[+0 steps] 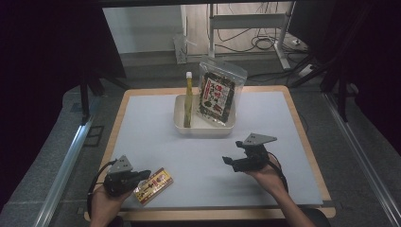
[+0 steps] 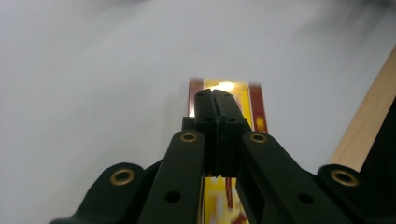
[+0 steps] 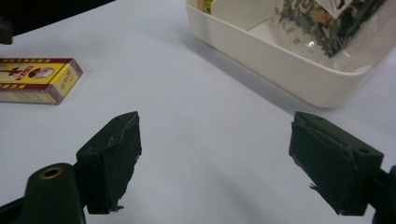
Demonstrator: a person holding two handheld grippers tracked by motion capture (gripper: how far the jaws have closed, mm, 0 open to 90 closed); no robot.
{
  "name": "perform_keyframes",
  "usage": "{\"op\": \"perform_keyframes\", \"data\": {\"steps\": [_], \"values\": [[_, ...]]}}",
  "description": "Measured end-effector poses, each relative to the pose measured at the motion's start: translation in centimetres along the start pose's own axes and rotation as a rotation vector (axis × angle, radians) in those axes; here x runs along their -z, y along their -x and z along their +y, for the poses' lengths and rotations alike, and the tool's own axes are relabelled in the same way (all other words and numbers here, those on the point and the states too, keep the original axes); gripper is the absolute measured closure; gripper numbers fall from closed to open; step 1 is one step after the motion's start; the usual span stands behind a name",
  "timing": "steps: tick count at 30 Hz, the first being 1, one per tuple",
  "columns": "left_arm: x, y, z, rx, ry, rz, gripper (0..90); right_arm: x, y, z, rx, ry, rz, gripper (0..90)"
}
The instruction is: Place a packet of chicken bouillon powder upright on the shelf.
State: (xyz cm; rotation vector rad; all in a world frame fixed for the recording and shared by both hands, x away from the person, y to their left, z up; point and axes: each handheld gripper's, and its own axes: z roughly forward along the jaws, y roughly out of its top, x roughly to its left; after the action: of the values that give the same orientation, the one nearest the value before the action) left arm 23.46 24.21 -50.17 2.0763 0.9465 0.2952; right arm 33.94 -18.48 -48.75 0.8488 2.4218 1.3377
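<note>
A flat yellow and red box point(image 1: 153, 185) lies near the table's front left corner. My left gripper point(image 1: 143, 175) rests right beside and over its left end, jaws pressed together with nothing between them. In the left gripper view the joined fingertips point(image 2: 215, 93) cover the middle of the box point(image 2: 257, 107). My right gripper point(image 1: 230, 160) hovers over the mat at front right, open. In the right gripper view its gap point(image 3: 215, 158) holds only bare mat, and the box point(image 3: 37, 79) lies far off at the left.
A white tray point(image 1: 203, 131) at the middle back holds an upright yellow bottle point(image 1: 188, 97) and a clear bag of dark snacks point(image 1: 217, 94). The tray's wall point(image 3: 280, 65) is ahead of my right gripper. The table's wooden edge point(image 2: 364, 130) runs close to my left gripper.
</note>
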Motion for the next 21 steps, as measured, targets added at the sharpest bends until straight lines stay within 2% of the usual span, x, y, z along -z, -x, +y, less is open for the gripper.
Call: {"op": "perform_keyframes", "data": {"steps": [5, 7, 12, 20, 21], "values": [[1.1, 0.1, -2.2, 0.007, -0.060, 0.018, 90.0, 0.3, 0.2, -0.1, -0.008, 0.002, -0.008, 17.1], [1.2, 0.1, -2.5, 0.012, -0.068, 0.016, 89.9, 0.3, 0.2, -0.1, -0.008, 0.003, -0.008, 17.1], [1.7, 0.4, -3.7, 0.015, -0.132, 0.030, 89.9, 0.1, 0.2, -0.3, -0.004, -0.010, -0.008, 17.3], [2.5, 0.7, -4.4, 0.023, -0.148, 0.036, 89.9, 0.3, 0.4, -0.2, -0.011, -0.010, -0.014, 17.6], [2.5, 0.9, -4.6, 0.022, -0.170, 0.041, 89.9, 0.4, 0.4, -0.3, -0.010, -0.009, -0.015, 17.6]]}}
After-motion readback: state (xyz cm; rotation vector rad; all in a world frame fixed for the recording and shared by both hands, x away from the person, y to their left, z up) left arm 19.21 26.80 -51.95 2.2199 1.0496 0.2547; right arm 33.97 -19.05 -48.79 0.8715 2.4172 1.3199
